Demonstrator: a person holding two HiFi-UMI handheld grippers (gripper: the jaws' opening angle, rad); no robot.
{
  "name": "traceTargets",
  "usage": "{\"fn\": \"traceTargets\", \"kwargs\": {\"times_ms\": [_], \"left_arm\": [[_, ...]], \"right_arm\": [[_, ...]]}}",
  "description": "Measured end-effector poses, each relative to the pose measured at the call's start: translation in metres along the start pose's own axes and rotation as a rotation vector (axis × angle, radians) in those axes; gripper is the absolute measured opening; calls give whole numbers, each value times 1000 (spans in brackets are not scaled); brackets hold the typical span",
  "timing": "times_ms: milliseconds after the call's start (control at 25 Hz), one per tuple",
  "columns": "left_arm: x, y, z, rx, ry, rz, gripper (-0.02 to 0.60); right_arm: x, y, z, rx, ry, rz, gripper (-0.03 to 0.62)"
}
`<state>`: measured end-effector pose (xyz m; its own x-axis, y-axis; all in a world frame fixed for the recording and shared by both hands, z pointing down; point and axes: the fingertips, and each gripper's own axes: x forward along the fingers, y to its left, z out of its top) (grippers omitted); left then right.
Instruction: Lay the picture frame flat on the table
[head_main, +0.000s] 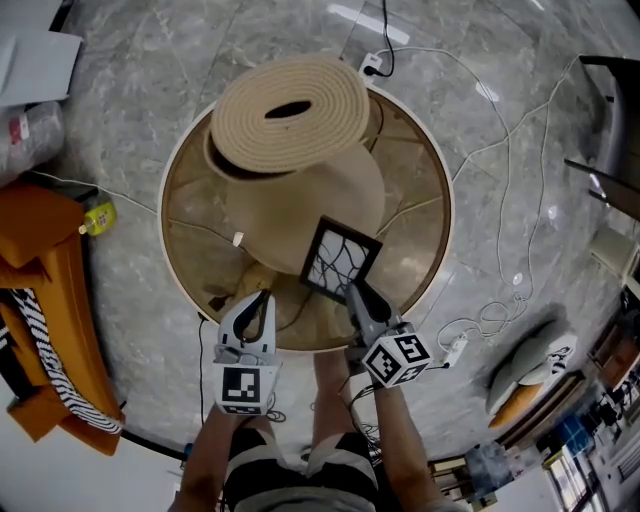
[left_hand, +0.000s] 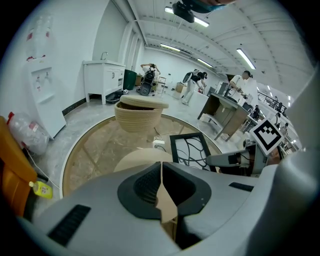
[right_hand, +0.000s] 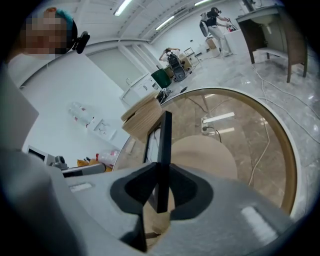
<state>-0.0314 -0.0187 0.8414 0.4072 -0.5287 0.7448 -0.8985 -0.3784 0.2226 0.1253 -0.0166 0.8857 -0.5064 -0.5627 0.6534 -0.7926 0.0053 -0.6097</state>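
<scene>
On the marble floor (head_main: 150, 80) stands a round glass tabletop (head_main: 195, 195) with a pale wooden rim, and white cables trail across the floor to its right. Toward the far side of the tabletop sits a coiled rope basket (head_main: 290, 115) with a slot in its top, leaning over a round beige mat (head_main: 345, 190) that lies flat beneath and beside it. At the near edge of the mat is the frame (head_main: 340, 262), black, with a white panel crossed by dark branching lines. It is not flat: it stands tilted on edge, its face turned toward the left tongs. I cannot tell whether its lower edge touches the glass.

The right tongs (head_main: 358, 300) are clamped on the frame's near edge. Their own view shows the black edge upright between the two pads, with both pads against it. The left tongs (head_main: 262, 300) hover just above the near rim, left of the frame and apart from it, pressed together with nothing between them.
</scene>
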Motion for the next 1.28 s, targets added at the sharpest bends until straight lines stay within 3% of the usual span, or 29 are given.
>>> {"fn": "traceTargets", "kwargs": {"times_ms": [840, 1040, 1280], "left_arm": [[13, -2, -4, 13, 31, -18, 28], [13, -2, -1, 18, 23, -21, 28], [8, -2, 2, 28, 18, -25, 28]], "right_arm": [[16, -41, -9, 54, 11, -107, 98], [17, -36, -9, 37, 9, -101, 164], [17, -33, -11, 18, 16, -116, 179]]}}
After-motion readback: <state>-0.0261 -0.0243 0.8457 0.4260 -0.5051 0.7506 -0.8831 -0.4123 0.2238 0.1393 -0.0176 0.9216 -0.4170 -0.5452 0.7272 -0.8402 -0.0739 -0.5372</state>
